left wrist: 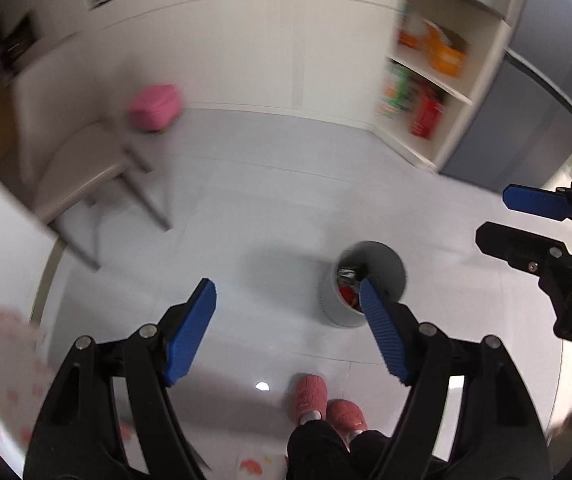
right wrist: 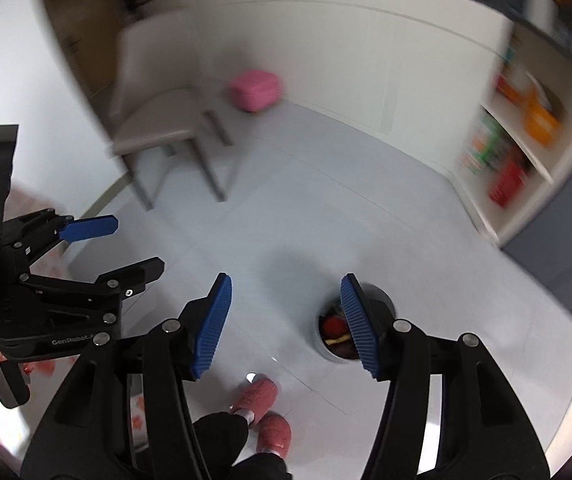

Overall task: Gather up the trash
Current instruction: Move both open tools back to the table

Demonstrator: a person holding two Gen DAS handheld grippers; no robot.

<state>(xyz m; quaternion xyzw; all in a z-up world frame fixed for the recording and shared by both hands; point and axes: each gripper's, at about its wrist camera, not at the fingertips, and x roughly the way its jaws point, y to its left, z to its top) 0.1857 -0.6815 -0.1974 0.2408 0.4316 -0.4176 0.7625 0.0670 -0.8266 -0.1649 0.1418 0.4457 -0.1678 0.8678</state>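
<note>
Below, in the left wrist view, the left gripper [left wrist: 288, 316] is spread and empty; the trash bin [left wrist: 360, 280] stands behind its right jaw. In the right wrist view, the right gripper [right wrist: 286, 320] is also released, the bin again behind the right jaw. It looks light and stiff, so I would grip its rim.

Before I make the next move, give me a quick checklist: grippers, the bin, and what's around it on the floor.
1. Left gripper open, nothing between the fingers: ok.
2. Right gripper open, nothing held: ok.
3. Trash bin upright on the floor, mouth open, trash inside: ok.
4. Room left in the bin: cannot tell, partly hidden behind a fingertip.
5. Bare floor around the bin; chair and pink slippers stand apart from it: ok.
6. Trash left to collect: cannot tell; the edges are blurred.
</note>
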